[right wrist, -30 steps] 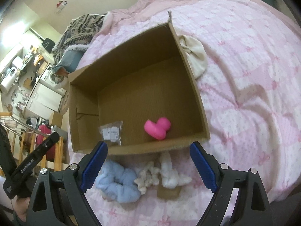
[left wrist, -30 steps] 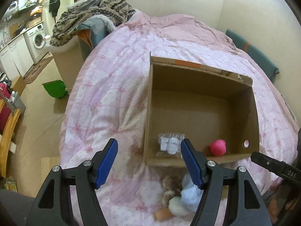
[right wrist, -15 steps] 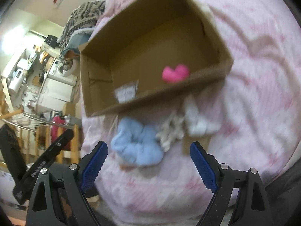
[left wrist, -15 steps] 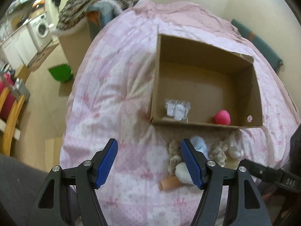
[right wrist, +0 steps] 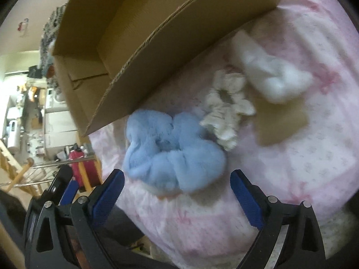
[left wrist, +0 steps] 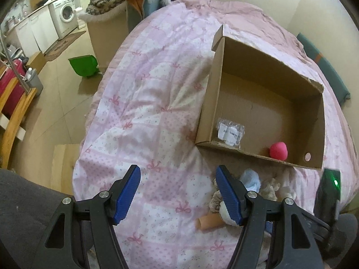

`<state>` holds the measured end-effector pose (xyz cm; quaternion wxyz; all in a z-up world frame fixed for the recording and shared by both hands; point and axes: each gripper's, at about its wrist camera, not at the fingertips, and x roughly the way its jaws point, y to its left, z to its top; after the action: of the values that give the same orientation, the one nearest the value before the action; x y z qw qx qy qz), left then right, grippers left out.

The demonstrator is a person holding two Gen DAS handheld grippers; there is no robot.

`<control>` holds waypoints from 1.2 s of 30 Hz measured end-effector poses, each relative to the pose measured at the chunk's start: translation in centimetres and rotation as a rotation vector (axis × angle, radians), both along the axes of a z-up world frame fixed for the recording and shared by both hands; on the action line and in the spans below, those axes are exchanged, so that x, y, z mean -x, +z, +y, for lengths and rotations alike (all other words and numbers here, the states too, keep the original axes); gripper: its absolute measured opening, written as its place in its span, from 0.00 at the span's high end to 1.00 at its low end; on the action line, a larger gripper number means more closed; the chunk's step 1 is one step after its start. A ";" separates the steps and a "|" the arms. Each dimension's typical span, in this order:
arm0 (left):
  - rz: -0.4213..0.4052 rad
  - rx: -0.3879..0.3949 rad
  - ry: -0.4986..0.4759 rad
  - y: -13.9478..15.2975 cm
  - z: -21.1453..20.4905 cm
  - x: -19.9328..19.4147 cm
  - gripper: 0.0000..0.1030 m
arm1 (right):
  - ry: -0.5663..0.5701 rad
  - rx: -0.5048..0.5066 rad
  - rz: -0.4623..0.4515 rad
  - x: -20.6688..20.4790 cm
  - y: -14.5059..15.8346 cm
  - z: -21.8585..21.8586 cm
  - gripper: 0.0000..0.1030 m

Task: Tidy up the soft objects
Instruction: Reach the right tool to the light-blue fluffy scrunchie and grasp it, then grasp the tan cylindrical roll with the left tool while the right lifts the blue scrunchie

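Right claw point(right wrist: 177, 190): jaws spread wide, having just been opening further, nothing pressed between the pads; the blue fluffy scrunchie point(right wrist: 172, 152) lies just beyond the fingertips at centre frame, on the pink bed cover point(right wrist: 314, 157). Step in hand, as judged: picking up the blue scrunchie for the box. To do it well, bring the jaws down either side of the thick bunched part, sink the tips slightly into the soft cover so the pile is caught rather than brushed, close fully since plush compresses, and stay clear of the box wall just above it in frame and of the cream scrunchie point(right wrist: 226, 114) touching its right side. Left claw point(left wrist: 178, 192): open, empty, poised over bare bed cover at lower centre of its view. Other loose items by the box front: white fluffy piece point(right wrist: 271, 76), upper right, resting partly on a tan card point(right wrist: 282, 125). Container: cardboard box point(left wrist: 208, 96), open-topped, on the bed, right half of the left view. Contents: a clear packet with white labels point(left wrist: 230, 132) near its lower left corner; a pink ball-like toy point(left wrist: 278, 150) against the near wall; floor otherwise bare.
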<state>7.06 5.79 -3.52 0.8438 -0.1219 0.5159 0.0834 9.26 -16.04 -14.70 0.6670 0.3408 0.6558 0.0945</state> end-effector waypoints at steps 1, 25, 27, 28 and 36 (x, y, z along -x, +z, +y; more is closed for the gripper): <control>0.007 0.004 -0.003 -0.1 0.0 -0.1 0.35 | 0.019 0.030 0.001 -0.4 -0.2 0.6 0.02; 0.077 0.075 -0.031 -2.1 -0.8 -0.3 0.35 | 0.232 0.014 -0.254 0.9 8.3 -2.0 0.73; 0.102 0.108 -0.046 -2.7 -1.2 -0.3 0.35 | 0.252 0.066 -0.296 1.0 9.4 -3.1 0.73; 0.119 0.117 -0.047 -3.2 -1.5 -0.2 0.36 | 0.262 0.092 -0.314 1.0 9.7 -3.6 0.73; 0.297 0.240 -0.087 -8.3 -4.5 -0.4 0.52 | 0.222 0.120 -0.331 1.5 8.1 -6.4 0.73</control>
<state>7.42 1.28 -11.83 0.7407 -0.1858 0.6456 0.0020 7.77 -22.42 -6.60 0.7701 0.2058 0.5755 0.1830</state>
